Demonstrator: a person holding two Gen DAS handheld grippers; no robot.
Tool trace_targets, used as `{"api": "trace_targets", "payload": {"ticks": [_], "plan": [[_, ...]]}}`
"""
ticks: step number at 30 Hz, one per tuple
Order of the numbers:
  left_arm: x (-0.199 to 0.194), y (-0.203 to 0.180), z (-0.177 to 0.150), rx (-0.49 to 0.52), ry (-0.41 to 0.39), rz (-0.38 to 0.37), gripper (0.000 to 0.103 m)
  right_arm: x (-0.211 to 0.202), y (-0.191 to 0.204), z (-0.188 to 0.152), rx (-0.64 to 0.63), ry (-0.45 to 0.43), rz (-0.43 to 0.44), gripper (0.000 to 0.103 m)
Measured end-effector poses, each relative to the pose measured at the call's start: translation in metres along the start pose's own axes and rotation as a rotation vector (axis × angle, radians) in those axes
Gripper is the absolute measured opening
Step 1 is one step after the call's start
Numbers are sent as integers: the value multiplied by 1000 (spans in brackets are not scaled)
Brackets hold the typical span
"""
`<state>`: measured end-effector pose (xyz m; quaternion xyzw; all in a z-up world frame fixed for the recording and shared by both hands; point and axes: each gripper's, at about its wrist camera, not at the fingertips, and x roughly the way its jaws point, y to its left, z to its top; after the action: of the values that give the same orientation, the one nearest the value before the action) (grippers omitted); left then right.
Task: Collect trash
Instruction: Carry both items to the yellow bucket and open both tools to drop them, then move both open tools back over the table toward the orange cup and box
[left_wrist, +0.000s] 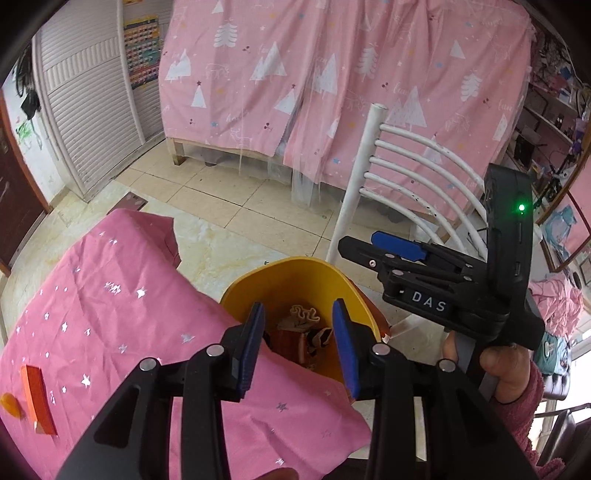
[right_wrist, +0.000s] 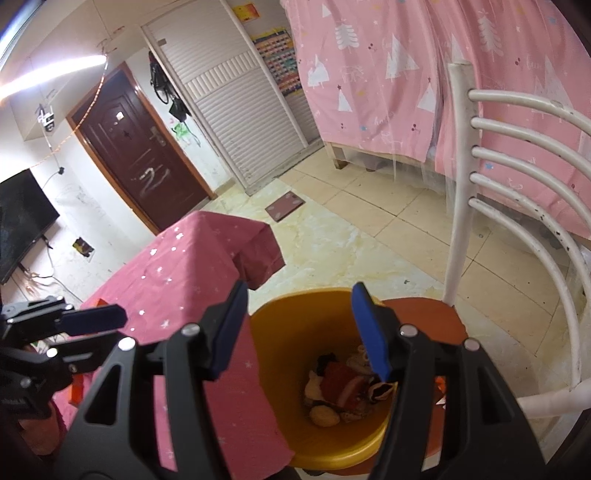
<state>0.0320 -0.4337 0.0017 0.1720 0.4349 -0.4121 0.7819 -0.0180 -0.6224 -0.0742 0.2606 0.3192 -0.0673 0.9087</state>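
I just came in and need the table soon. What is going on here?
A person is clearing trash with two hand-held tongs. Both the left tongs and the right tongs are open and empty, above a yellow bin on a chair seat beside the pink-clothed table. The bin already holds scraps. An orange wrapper and a small orange piece still lie on the cloth.

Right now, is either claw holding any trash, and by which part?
Nothing is held. The left claw and right claw are both open and empty above the yellow bin, where trash already lies.
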Motion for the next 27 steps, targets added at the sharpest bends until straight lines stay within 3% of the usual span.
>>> {"api": "trace_targets", "payload": {"ticks": [9, 27], "plan": [[-29, 49, -14, -65, -40, 61, 32, 16, 44, 1, -91, 37, 29, 60], [-89, 173, -59, -253, -96, 205, 37, 56, 169, -4, -291, 132, 116, 60]]}}
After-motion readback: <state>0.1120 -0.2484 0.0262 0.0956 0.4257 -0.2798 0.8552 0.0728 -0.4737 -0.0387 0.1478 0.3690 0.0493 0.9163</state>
